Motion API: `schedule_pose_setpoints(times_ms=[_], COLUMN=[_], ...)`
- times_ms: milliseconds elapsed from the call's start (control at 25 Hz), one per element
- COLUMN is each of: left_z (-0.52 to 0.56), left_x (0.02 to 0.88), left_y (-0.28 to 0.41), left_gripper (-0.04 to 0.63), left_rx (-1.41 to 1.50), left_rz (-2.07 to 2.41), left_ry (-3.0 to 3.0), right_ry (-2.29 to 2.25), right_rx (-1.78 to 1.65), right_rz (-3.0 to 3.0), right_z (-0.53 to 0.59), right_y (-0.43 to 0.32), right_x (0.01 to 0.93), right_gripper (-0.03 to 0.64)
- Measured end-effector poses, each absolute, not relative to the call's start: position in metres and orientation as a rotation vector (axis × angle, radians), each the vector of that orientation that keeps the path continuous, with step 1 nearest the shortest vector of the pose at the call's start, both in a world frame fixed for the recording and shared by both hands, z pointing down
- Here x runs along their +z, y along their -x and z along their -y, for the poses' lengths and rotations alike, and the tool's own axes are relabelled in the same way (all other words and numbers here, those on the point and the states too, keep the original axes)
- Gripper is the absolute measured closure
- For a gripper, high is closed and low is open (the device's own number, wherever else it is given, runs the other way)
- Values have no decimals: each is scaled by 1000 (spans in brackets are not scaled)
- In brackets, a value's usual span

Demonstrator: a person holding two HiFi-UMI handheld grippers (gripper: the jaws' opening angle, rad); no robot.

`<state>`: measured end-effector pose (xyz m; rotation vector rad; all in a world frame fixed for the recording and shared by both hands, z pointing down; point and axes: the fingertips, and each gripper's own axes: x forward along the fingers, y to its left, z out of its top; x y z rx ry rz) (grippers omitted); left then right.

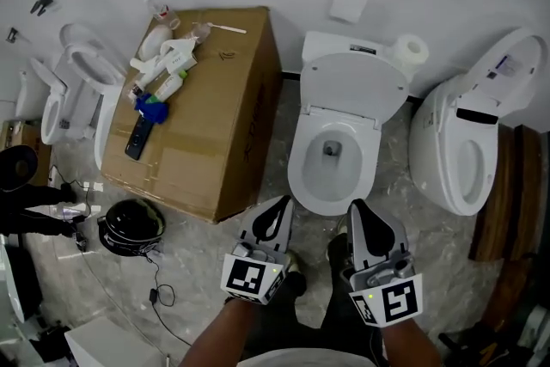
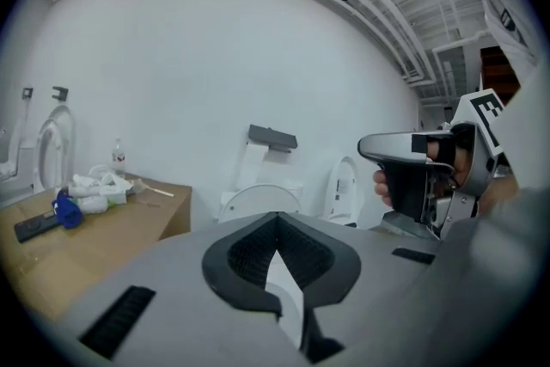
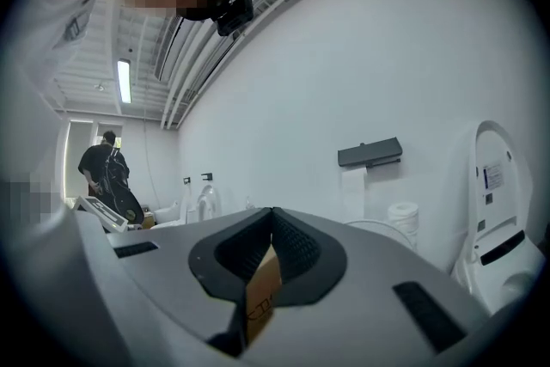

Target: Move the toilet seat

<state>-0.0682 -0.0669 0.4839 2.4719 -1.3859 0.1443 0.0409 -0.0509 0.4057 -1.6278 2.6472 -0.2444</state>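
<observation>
Ringing bowl, white oval toilet seat [image 1: 301, 169], lid upright; left gripper [image 1: 281, 204], right gripper [image 1: 356, 207] jaws clenched empty.

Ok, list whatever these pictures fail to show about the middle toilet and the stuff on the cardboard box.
- Middle toilet, head view: from steeply above, whether the ring round the bowl is the seat or the bare rim cannot be told.
- Left gripper view: the left gripper hides the bowl with its own body; only the lid shows.
- Items on the cardboard box, head view: too small to identify; the box's side print is unreadable.
</observation>
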Motion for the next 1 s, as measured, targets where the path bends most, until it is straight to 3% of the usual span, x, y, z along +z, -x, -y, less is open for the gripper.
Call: schedule_pose_setpoints(times_ms=[600,1000], left_z=[91,91], left_x=[838,965], left_y=[102,117], left_gripper=[586,566], left_rx=[227,26], left_rz=[1457,1402], left_ry=[-2070,-1689], right_ry=[1589,1563], right_rx=[-322,-362], right_rz=[-2677,-2690], right_z=[81,92], right_y=[-11,11], right_x=[654,719], right_gripper=[604,604])
